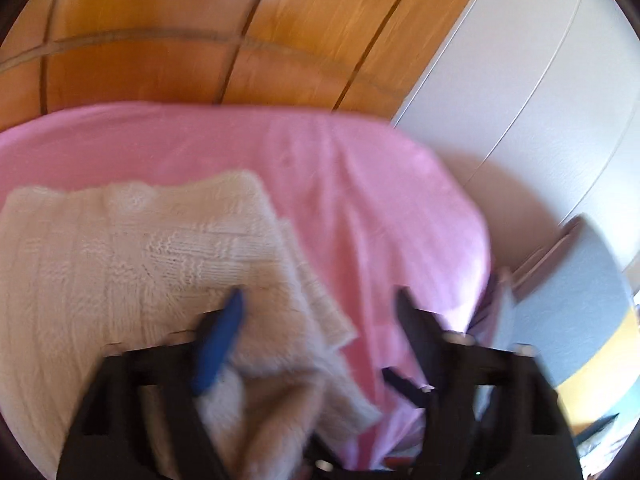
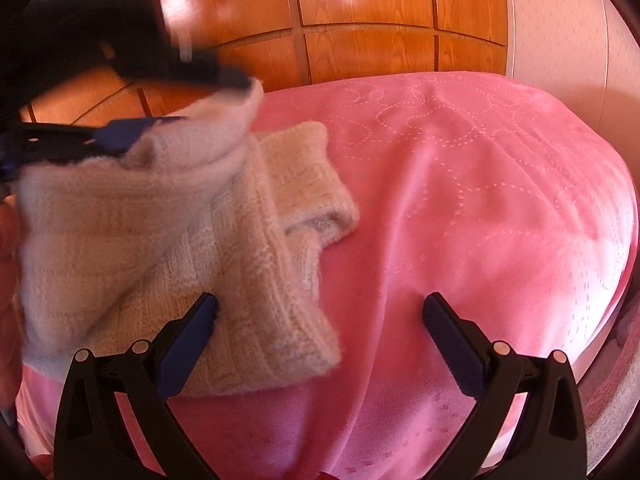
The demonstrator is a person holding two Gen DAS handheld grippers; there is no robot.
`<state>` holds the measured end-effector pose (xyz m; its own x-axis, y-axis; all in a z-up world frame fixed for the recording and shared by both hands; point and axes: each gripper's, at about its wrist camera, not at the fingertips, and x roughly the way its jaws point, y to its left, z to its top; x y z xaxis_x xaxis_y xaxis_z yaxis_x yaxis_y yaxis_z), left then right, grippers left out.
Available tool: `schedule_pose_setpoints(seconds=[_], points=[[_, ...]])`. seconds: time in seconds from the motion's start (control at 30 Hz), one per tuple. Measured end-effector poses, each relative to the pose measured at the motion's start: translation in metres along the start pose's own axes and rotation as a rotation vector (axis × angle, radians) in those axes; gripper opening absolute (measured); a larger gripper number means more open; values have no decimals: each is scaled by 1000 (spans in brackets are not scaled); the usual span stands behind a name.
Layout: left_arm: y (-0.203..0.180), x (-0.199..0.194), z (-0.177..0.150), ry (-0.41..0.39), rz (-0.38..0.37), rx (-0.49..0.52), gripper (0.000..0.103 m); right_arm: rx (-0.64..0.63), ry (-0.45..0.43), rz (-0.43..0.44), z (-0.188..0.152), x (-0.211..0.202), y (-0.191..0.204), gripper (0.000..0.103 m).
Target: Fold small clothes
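- The left gripper (image 1: pixel 320 300) has its jaws wide apart; no earlier view is at hand, so only this spread can be told.
- In the left wrist view, which is blurred, its blue-padded finger (image 1: pixel 224 332) lies over the cream knitted garment (image 1: pixel 140 264), and the other finger stands over bare pink cover; the fabric bunches up between the two fingers close to the camera, but neither pad is seen pressing on it.
- In the right wrist view the left gripper (image 2: pixel 192 100) shows at upper left, one finger above and one below a lifted fold of the garment (image 2: pixel 160 216); whether that fold touches the pads I cannot tell through the blur.
- The right gripper (image 2: pixel 320 308) is open too, with nothing between its jaws; its left finger (image 2: pixel 192 340) sits over the near edge of the knit, its right finger over the cover alone.
- The garment lies on the left part of the bed's pink cover (image 2: pixel 460 200), partly folded over itself, with a ribbed cuff end reaching toward the middle of the bed.
- The cover bears a dotted stitched pattern.
- Behind the bed stands a wooden panelled headboard (image 2: pixel 360 4), and a white wall (image 1: pixel 520 100) lies to the right.
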<state>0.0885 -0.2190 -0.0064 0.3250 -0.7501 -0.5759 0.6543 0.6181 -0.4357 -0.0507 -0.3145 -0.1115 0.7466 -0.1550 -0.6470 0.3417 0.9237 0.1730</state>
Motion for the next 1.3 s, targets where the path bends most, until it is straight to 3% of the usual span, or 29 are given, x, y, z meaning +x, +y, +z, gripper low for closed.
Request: schedule_pose_setpoints(seconds=[0.1,0.27,0.33,0.43,0.47,0.53,0.63,0.77,0.83,0.87,0.9,0.93,0.97,1.03,1.13,1.3], points=[[4,-37,-6,-117,-15,5,88,0,-18,0,-5,-2,1,101],[51,-102,-22,-336,215,-86,89,-18,-10,23,-4,-7,0,101],[74,-119,-29,-369,297,-137,89,-3,12,54,2,-11,-6,101],[106,-125,-43,-332,440,-173,89,79,-17,95,15,-26,-24,101],[115,-124,-48,-307,462,-184,89,141,-25,157,21,-36,-32,101],[133,-119,-63,-224,444,-204,89,214,-21,265,31,-47,-39,101],[135,-113,-75,-196,391,-192,89,301,48,467,43,-48,-36,101],[116,-100,-81,-142,383,-73,89,433,182,682,49,-22,-27,98],[109,-94,-78,-144,404,-29,89,466,254,698,49,-6,-19,87],[108,-93,-78,-139,410,-10,89,460,266,687,50,1,-14,75],[108,-90,-78,-132,409,-6,89,447,278,659,52,6,-11,69],[108,-90,-78,-127,405,-8,89,416,298,590,55,10,-5,54],[106,-89,-77,-123,398,-10,89,376,297,533,58,10,0,36],[99,-82,-73,-106,392,24,89,304,218,523,67,-3,4,19],[77,-68,-77,-79,414,135,89,204,104,489,75,-29,5,15],[66,-54,-93,-55,455,225,90,275,203,387,43,-2,-21,15]])
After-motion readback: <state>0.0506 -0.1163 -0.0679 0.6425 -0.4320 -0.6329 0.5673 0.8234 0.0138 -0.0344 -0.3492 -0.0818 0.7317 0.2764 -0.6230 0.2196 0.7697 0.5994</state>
